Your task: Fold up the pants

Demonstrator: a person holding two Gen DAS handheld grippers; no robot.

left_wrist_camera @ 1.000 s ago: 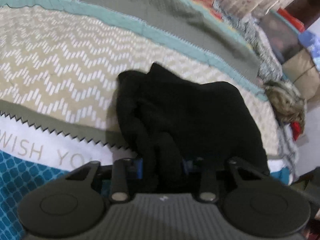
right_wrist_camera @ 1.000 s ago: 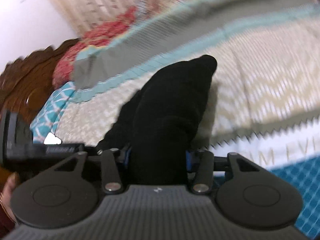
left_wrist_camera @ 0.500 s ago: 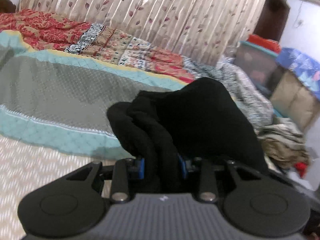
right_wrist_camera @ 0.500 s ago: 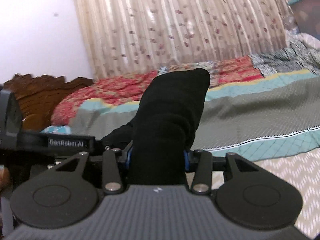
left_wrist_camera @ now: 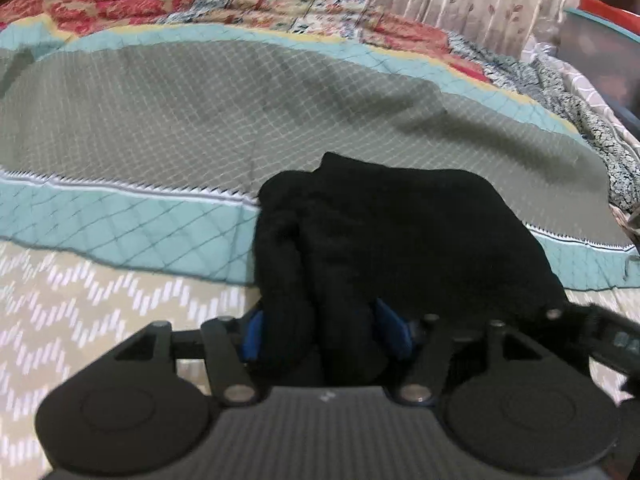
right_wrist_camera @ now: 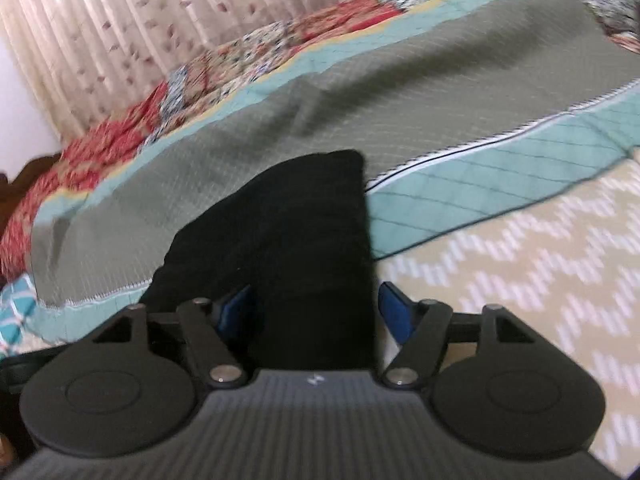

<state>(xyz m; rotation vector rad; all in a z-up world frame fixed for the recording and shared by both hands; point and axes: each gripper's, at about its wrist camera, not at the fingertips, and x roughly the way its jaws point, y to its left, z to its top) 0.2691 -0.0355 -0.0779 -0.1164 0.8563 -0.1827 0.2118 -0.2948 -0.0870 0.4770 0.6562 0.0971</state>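
1. Quilted bedspread (left_wrist_camera: pixel 168 112) below, curtain (right_wrist_camera: pixel 120 32) behind; no obstruction visible.
2. Black pants (left_wrist_camera: pixel 384 240) bunched on bedspread, between both tongs.
3. Left gripper (left_wrist_camera: pixel 326 338) and right gripper (right_wrist_camera: pixel 316 312) opening, pads parting from cloth clamped earlier.

- The dark grey ribbed plastic gripper body (left_wrist_camera: pixel 320 432), along the bottom edge of the left wrist view, carries a small pale logo mark at its top centre; it is a sign rather than letters and cannot be read as a word.
- The dark grey ribbed plastic gripper housing (right_wrist_camera: pixel 316 432), at the bottom of the right wrist view, bears the same small pale mark.
- No other legible writing, number or label shows.
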